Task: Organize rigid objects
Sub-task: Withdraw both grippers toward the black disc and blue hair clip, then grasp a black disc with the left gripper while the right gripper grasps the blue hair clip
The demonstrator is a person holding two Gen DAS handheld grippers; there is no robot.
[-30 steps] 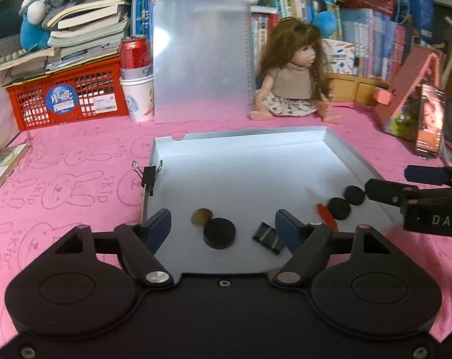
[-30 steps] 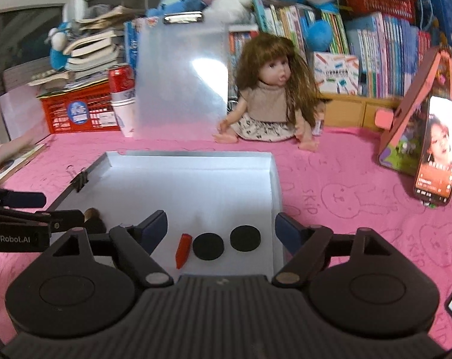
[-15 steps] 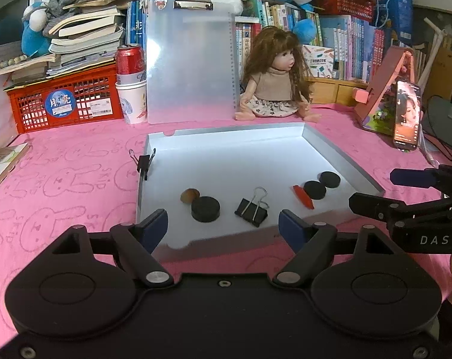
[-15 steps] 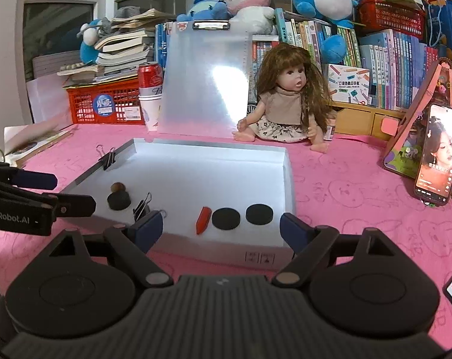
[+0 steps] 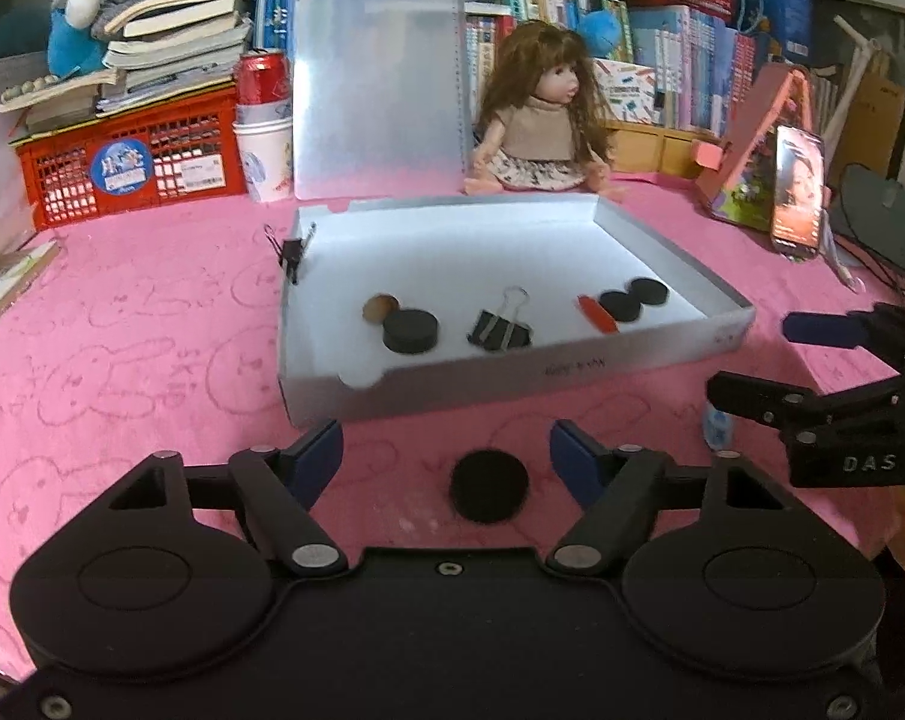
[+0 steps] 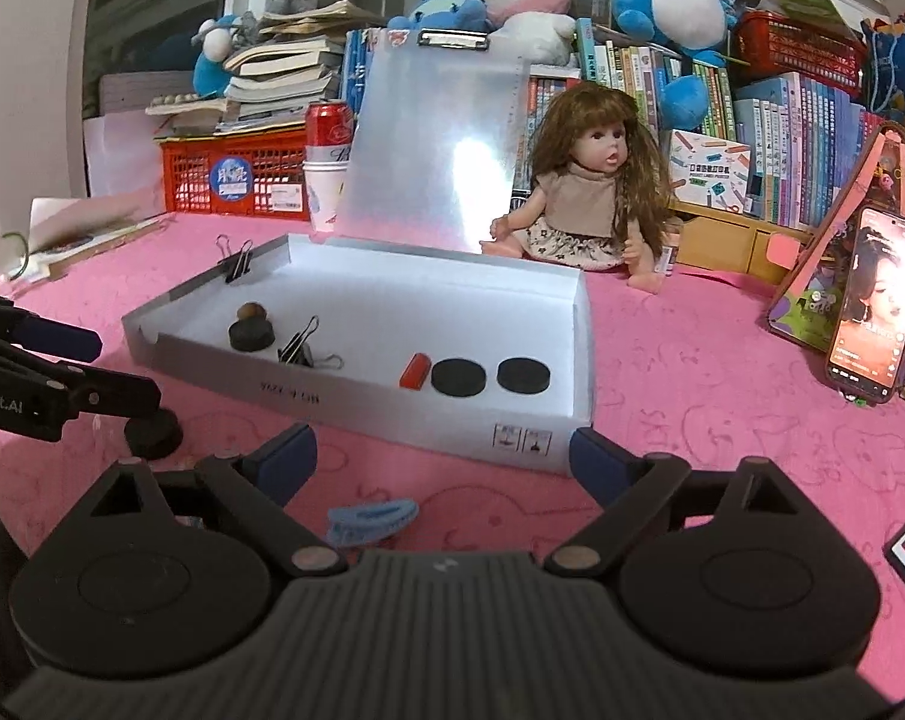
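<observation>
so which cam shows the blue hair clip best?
Right wrist. The blue hair clip lies whole on the pink cloth between the open fingers of the right tool, near the camera. The left wrist view shows only a pale blue sliver beside the right tool, mostly hidden.

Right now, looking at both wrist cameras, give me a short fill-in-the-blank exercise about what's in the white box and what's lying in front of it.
1. The number of flat black discs lying inside the white box is ____.
2. The black disc on the pink cloth lies between the open fingers of the ____ gripper.
3. The hair clip in front of the right gripper is coloured ____.

Missing words: three; left; blue
</observation>
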